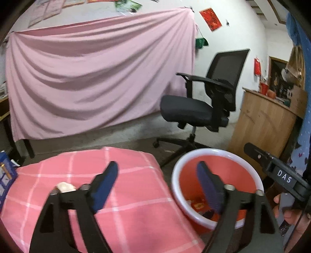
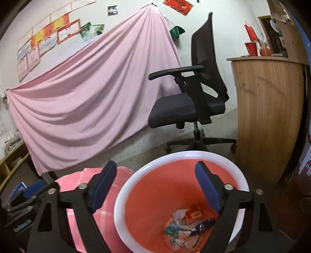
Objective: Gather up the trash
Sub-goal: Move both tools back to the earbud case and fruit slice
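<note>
Surface [image 1: 124, 196]: pink checked cloth; a pale crumpled scrap [image 1: 65, 187] lies at its left.
Left gripper [image 1: 158, 186]: jaws spread, nothing between them, straddling the cloth edge and the bin rim.
Bin [image 2: 124, 196]: red, white-rimmed, just right of the surface; wrappers [image 2: 186, 225] lie at its bottom.
Right gripper [image 2: 156, 186]: jaws spread, empty, above the bin.

A plain, makeshift room, part home and part office. A black mesh office chair [image 2: 186, 93] on castors stands on a bare concrete floor [image 2: 147, 153]. A pink sheet [image 2: 93, 93] hangs across the whitewashed wall, with certificates [image 2: 48, 40] and red paper decorations [image 2: 178, 5] pinned above. A curved wooden counter [image 2: 268, 116] carries red cups [image 2: 251, 48]. Low shelves [image 2: 11, 159] at the left hold papers.
</note>
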Demonstrator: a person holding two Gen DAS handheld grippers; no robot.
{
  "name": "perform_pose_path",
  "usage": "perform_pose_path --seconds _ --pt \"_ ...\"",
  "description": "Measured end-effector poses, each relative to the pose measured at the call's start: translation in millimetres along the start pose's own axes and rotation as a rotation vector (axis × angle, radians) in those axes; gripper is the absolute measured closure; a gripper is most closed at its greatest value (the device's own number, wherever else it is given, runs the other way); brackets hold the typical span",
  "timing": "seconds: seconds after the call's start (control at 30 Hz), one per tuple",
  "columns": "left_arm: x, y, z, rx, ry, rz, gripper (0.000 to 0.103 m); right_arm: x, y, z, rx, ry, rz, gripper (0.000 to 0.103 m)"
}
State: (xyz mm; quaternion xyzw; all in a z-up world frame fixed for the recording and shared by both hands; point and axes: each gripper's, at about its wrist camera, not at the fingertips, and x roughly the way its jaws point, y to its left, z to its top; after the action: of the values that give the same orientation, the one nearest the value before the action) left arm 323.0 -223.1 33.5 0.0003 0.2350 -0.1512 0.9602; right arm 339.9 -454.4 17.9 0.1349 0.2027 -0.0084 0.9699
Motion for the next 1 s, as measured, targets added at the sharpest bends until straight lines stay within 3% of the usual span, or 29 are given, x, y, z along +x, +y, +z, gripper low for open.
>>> perform_pose_path --seconds 0.1,0.17,0.6,1.0 --pt "-16 15 -1 -0.012 -0.048 0.026 0.002 1 12 0 -0.007 -0.011 0.015 0.006" --pt "-27 24 -2 -0.016 -0.084 0.051 0.002 -3 23 0 -0.016 -0.045 0.039 0.000" --pt "-90 98 -23 -0.132 -0.257 0.178 0.002 -40 101 -13 -0.175 -0.315 0.215 0.000" --pt "-144 165 -56 -0.203 -0.358 0.342 0.002 -50 173 -39 -0.321 -0.411 0.357 0.000"
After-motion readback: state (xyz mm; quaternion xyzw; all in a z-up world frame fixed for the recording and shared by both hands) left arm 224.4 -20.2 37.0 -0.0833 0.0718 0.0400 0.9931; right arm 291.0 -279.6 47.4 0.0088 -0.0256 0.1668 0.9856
